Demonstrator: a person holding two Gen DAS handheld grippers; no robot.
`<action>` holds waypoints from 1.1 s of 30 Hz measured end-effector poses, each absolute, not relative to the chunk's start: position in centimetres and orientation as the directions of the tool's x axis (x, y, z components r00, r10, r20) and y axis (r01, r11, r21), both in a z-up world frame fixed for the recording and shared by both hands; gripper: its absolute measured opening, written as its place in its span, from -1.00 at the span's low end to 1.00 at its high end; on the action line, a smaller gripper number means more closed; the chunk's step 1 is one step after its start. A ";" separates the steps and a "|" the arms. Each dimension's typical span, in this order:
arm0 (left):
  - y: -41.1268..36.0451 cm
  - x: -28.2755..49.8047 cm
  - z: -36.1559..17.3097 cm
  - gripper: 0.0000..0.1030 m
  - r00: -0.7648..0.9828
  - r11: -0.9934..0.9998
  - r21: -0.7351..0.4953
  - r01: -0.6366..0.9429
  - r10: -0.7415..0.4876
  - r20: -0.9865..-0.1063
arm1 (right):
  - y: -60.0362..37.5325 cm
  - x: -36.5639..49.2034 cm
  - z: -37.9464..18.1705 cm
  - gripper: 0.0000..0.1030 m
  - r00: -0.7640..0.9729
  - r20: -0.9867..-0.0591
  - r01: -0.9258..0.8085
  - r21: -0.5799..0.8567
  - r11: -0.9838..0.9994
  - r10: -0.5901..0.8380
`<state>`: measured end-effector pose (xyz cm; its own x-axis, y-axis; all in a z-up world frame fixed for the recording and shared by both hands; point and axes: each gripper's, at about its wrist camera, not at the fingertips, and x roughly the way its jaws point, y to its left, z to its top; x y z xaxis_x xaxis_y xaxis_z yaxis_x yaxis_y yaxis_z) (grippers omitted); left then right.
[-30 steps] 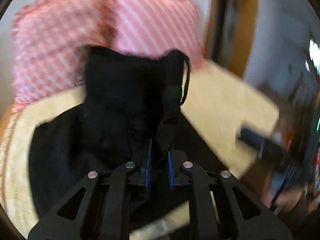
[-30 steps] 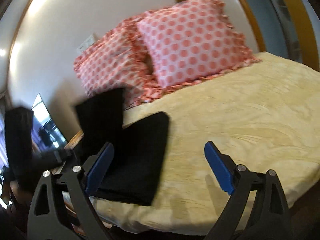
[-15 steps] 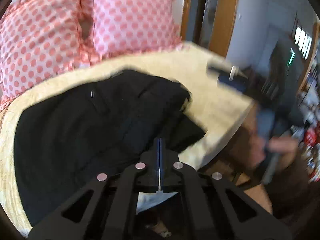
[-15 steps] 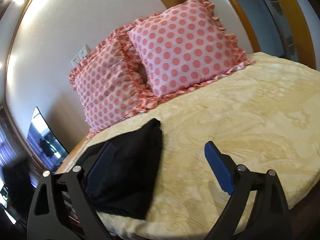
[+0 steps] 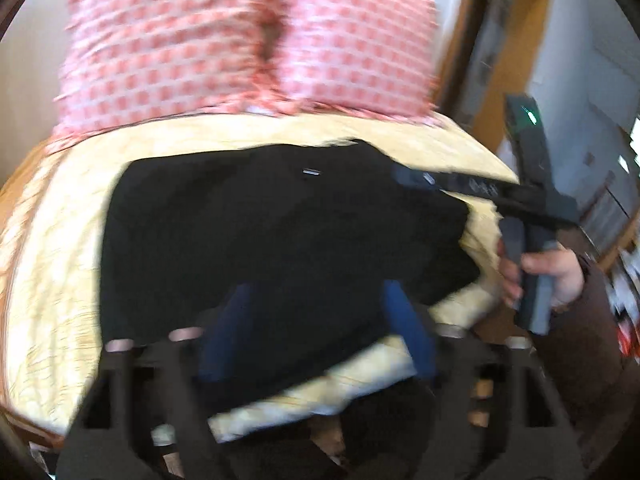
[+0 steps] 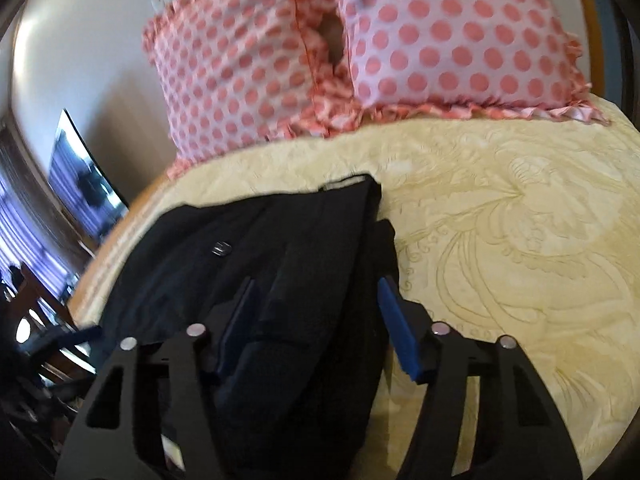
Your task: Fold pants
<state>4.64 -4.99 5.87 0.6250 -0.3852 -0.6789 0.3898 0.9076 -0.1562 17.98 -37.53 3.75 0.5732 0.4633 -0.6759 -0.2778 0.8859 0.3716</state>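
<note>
Left view: the left gripper [image 5: 316,320] is wide apart and holds nothing. The black pants [image 5: 280,240] lie folded on the yellow bed [image 5: 48,272]. The right gripper [image 5: 412,178] pokes in from 3 o'clock.

Right view: the right gripper [image 6: 316,320] is wide too, above the pants [image 6: 288,248]. Two pillows [image 6: 448,36] sit at 12 o'clock.

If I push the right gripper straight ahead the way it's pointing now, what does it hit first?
Most likely the black pants: the right gripper is open with the fabric running between its fingers. Beyond lie the yellow bedspread and polka-dot pillows. Depth is uncertain.
</note>
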 end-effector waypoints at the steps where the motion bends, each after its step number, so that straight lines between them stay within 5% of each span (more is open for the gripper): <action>1: -4.4 5.0 5.8 0.47 0.624 0.911 -0.168 0.376 -0.383 -0.681 | -37.4 18.3 3.5 0.12 0.565 -0.685 -0.277 0.367 0.888 0.460; 7: -2.5 6.5 5.6 0.48 0.633 0.927 -0.189 0.325 -0.361 -0.684 | -36.9 17.3 4.0 -0.74 0.570 -0.659 -0.331 0.362 0.871 0.491; 12: -1.0 7.3 5.4 0.48 0.646 0.938 -0.200 0.285 -0.342 -0.682 | -39.2 14.3 6.1 -0.83 0.599 -0.555 -0.307 0.507 0.805 0.578; 15: 0.1 7.8 5.2 0.50 0.652 0.945 -0.206 0.255 -0.325 -0.685 | -39.3 13.7 4.4 -0.83 0.599 -0.617 -0.237 0.472 0.849 0.511; 17: 0.9 8.4 5.0 0.50 0.648 0.948 -0.217 0.234 -0.318 -0.692 | -39.0 14.1 3.0 -0.75 0.575 -0.666 -0.206 0.443 0.872 0.475; 18: 1.5 8.7 5.0 0.50 0.645 0.949 -0.223 0.222 -0.314 -0.697 | -39.0 14.3 2.7 -0.55 0.571 -0.676 -0.193 0.441 0.877 0.466; 20: 2.6 9.4 5.3 0.58 0.650 0.954 -0.229 0.196 -0.301 -0.698 | -39.5 14.3 3.5 0.53 0.589 -0.678 -0.158 0.437 0.885 0.440; 21: 3.2 9.7 5.4 0.62 0.655 0.956 -0.230 0.180 -0.291 -0.697 | -40.0 14.4 4.2 0.73 0.612 -0.664 -0.152 0.433 0.889 0.428; 25: 6.0 12.6 5.2 0.67 0.642 0.964 -0.247 0.103 -0.254 -0.724 | -40.7 16.8 4.9 0.74 0.615 -0.658 -0.159 0.435 0.886 0.433; 33: 7.1 17.3 2.4 0.68 0.538 0.953 -0.295 0.064 -0.282 -0.794 | -40.0 20.2 1.9 0.16 0.506 -0.680 -0.182 0.518 0.836 0.531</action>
